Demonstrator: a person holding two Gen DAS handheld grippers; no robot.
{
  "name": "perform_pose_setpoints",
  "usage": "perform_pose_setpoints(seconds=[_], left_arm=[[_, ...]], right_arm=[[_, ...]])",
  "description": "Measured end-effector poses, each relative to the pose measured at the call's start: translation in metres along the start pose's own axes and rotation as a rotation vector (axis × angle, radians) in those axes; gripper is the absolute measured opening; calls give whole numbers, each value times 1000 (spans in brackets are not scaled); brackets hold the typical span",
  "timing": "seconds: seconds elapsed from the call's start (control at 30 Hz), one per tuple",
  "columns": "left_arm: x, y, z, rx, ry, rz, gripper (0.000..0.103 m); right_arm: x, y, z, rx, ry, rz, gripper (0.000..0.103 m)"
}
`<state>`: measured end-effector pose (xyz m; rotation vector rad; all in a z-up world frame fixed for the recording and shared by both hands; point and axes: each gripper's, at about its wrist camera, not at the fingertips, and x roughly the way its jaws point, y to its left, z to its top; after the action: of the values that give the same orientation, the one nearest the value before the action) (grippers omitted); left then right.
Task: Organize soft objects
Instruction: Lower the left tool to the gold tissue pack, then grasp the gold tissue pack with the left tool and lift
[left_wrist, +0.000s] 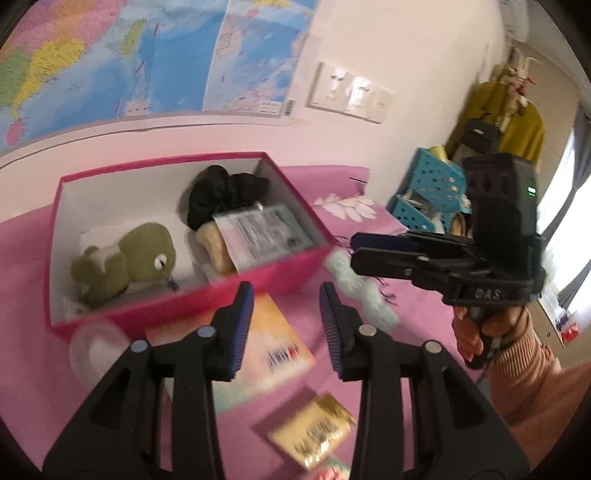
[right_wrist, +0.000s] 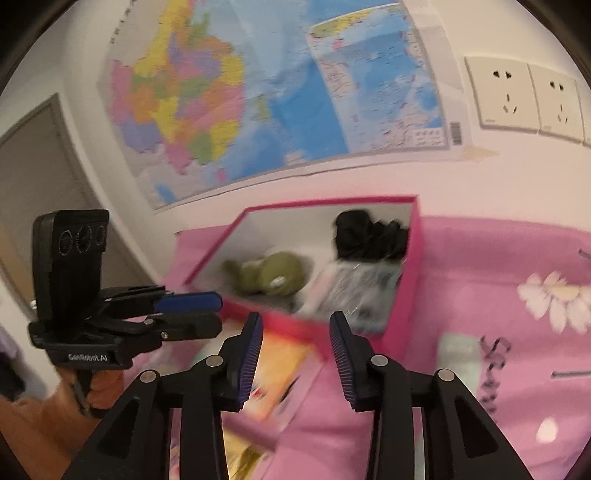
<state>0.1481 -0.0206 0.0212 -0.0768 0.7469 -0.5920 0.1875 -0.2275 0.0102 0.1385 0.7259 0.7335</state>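
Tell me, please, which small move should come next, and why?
Probably move the right claw toward the pale green soft item on the pink cover beside the pink box. Both claws are open and empty; that item lies outside.

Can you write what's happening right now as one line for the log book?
box: holds frog toy, black cloth, packet | left gripper: open, empty | right gripper: open, empty | left outside: fluffy mint thing

Home bedroom: pink floral bedsheet (right_wrist: 498, 258), wall map (right_wrist: 258, 92), coat rack with clothes (left_wrist: 506, 110).
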Motion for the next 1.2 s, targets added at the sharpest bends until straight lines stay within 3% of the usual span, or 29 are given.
perform_pose_setpoints(seconds=[0.1, 0.17, 0.53, 0.9, 1.2], left_arm=[[-12, -4, -19, 9, 3, 1, 42], [-16, -4, -34, -7, 15, 17, 51], [-2, 6, -99, -115, 136, 43, 52], [15, -1, -124, -165, 215, -29, 51], [22, -4, -126, -182, 240, -43, 41]], right_arm=[[-6, 11, -18, -12, 30, 33, 39], [-7, 18, -31, -18, 54, 46, 39], [19, 27, -96, 65, 192, 66, 43], [32, 23, -122, 134, 230, 79, 43], [37, 27, -126, 148, 235, 104, 43]])
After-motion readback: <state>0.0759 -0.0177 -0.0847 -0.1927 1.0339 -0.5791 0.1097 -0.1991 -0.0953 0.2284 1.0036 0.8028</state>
